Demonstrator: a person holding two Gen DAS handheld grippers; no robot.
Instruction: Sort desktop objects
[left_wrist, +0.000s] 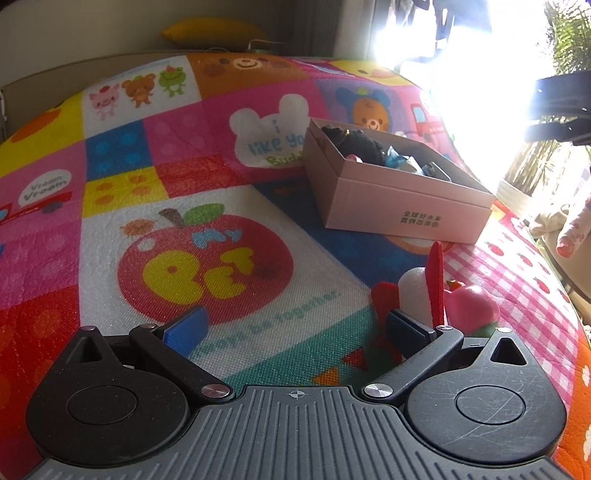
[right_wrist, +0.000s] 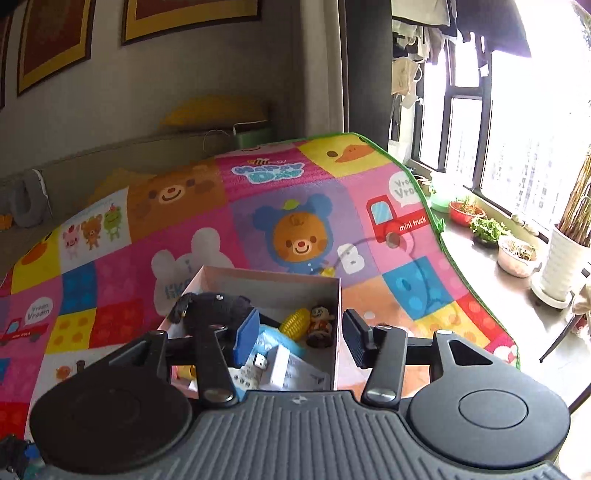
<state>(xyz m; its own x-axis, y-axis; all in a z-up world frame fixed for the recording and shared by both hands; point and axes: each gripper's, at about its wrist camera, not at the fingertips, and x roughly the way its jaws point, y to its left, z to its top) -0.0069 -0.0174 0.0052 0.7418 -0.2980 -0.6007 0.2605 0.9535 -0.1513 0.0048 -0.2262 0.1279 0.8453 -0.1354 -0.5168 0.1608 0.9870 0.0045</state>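
Foam-and-felt toy cluster (left_wrist: 424, 295) sits on the patchwork cartoon mat (left_wrist: 184, 229) covering the bench, at abt 3 o'clock in the left wrist view: white foam block, red felt pieces, and a pink rubbery peach-shaped toy (left_wrist: 474, 304) touching it on the right. Left gripper (left_wrist: 295, 325) fingers spread wide, holding nothing; right blue pad is just beside the foam. Probably all v. light & squashy; felt is floppy, so grab the foam body, not the red strip. Pink cardboard box (left_wrist: 402, 206) at 1 o'clock, already part filled.

Right wrist view: right gripper (right_wrist: 299, 338) hovers over the same box, fingers open & empty. Inside: black plush, yellow plastic corn cob (right_wrist: 295, 323), small figurine (right_wrist: 320, 325), white cards at 6 o'clock. Corn looks hard & slick.
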